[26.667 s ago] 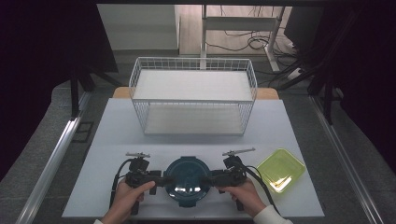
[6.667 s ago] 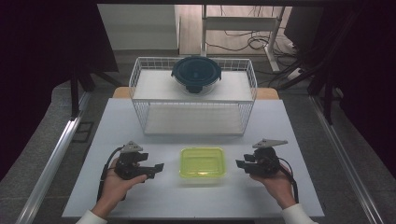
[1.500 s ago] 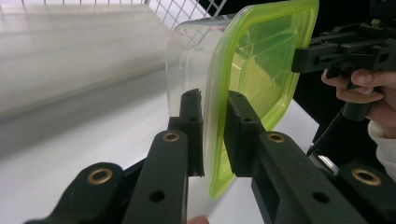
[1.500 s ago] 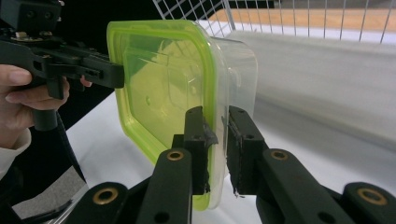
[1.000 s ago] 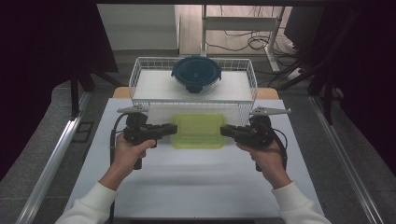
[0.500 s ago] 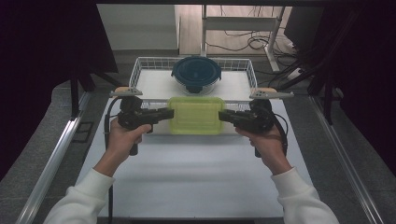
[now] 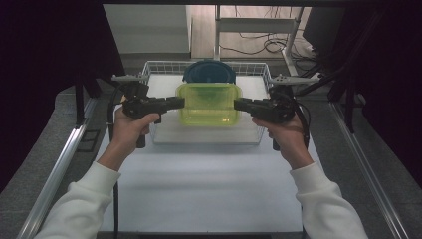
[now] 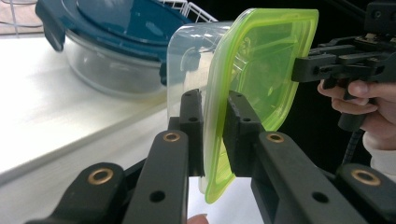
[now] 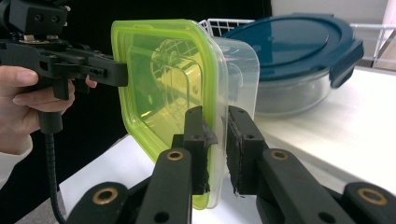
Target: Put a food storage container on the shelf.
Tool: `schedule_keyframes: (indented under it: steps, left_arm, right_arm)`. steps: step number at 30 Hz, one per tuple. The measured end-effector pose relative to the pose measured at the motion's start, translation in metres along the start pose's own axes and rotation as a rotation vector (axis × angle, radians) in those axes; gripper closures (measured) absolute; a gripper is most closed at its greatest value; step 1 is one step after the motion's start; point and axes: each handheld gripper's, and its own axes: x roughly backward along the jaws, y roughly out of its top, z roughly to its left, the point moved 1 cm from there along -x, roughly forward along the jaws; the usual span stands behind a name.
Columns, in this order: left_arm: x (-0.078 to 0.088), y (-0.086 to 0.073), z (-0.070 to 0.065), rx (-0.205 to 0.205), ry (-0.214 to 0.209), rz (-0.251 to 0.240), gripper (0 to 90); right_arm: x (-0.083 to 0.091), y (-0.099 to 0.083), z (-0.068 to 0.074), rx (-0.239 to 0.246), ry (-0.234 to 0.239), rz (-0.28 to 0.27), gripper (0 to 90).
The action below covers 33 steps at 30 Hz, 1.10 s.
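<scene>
A clear rectangular container with a yellow-green lid [image 7: 208, 103] hangs in the air above the front of the white wire basket [image 7: 259, 134]. My left gripper [image 7: 180, 102] is shut on its left rim and my right gripper [image 7: 238, 104] is shut on its right rim. In the left gripper view the green lid [image 8: 254, 79] sits edge-on between my pads [image 8: 192, 130]. The right gripper view shows the same container [image 9: 187, 88] clamped at its rim, with the other gripper [image 9: 112, 72] on the far side. A round glass bowl with a dark blue lid [image 7: 209, 73] rests on the basket's top shelf behind.
The white table [image 7: 209, 189] stretches in front of the basket. The basket's wire rim [image 7: 164, 64] surrounds the shelf where the blue-lidded bowl [image 9: 299, 51] sits. Cables and a metal stand [image 7: 254, 30] lie on the floor beyond. Dark curtains flank both sides.
Both grippers have carried the green-lidded container up and away from me, from the table in front of the basket to above the basket's front part.
</scene>
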Motion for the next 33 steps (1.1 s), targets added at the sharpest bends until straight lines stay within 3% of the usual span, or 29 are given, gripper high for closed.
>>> schedule_keyframes:
  steps: [19,26,33]
  left_arm:
    - [-0.009,0.054,0.019,0.03,-0.03,0.001,79.1]
    - [-0.017,0.073,0.026,0.052,-0.017,0.017,79.2]
    - [-0.022,0.087,0.035,0.079,-0.015,0.026,79.4]
  right_arm:
    - [-0.004,0.052,-0.016,0.004,-0.012,-0.002,77.8]
    - [-0.011,0.068,-0.032,-0.055,-0.012,0.007,78.3]
    - [-0.016,0.08,-0.042,-0.084,-0.004,0.0,78.4]
